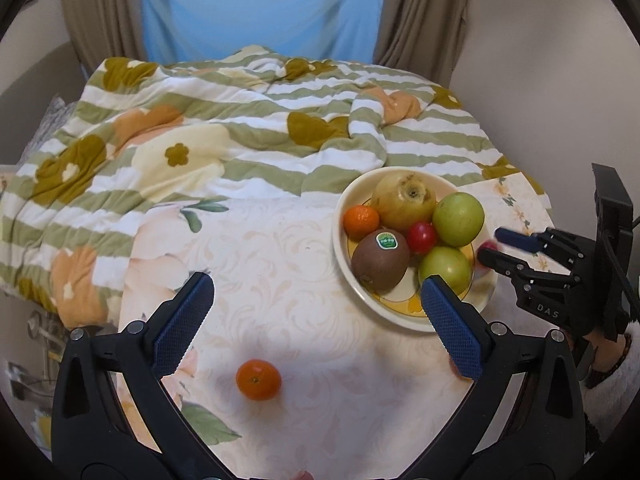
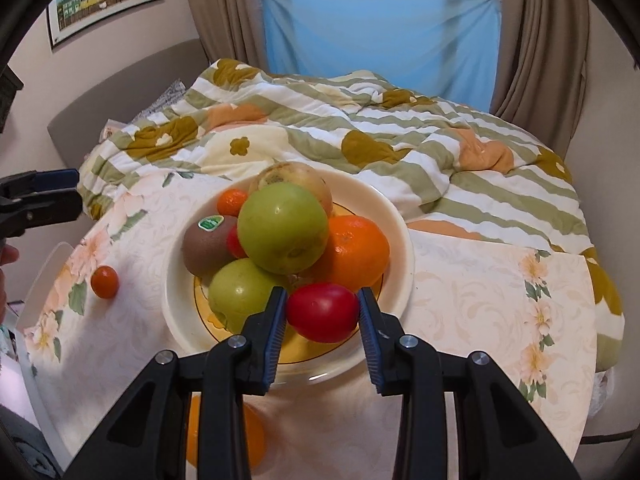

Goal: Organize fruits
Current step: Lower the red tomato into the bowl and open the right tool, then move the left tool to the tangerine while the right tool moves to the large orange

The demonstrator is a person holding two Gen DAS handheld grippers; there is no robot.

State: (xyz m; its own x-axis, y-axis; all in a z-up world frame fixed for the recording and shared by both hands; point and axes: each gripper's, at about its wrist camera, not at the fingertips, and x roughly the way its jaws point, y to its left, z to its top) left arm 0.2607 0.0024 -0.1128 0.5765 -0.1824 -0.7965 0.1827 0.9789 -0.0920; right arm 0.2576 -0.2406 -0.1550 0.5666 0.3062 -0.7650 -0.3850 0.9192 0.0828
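The bowl (image 2: 400,240) holds two green apples, a kiwi (image 2: 206,244), oranges and a pear. Right gripper (image 2: 322,312) pinches a red tomato (image 2: 322,312) over its rim; left gripper (image 1: 316,312) spread wide above a loose mandarin (image 1: 258,379) on the table

Floral cream tablecloth (image 1: 304,264) covering table, filling centre and lower frame in both views. Directly on cloth: cream bowl (image 1: 342,256) of fruit at right of left-wrist view, centre of right-wrist view; lone mandarin (image 1: 258,379) at lower centre of left-wrist view, well apart from bowl; second orange fruit (image 2: 256,440) low in right-wrist view, partly hidden. Striped flower-print quilt (image 1: 224,128) bunched behind, lapping far edge of cloth.
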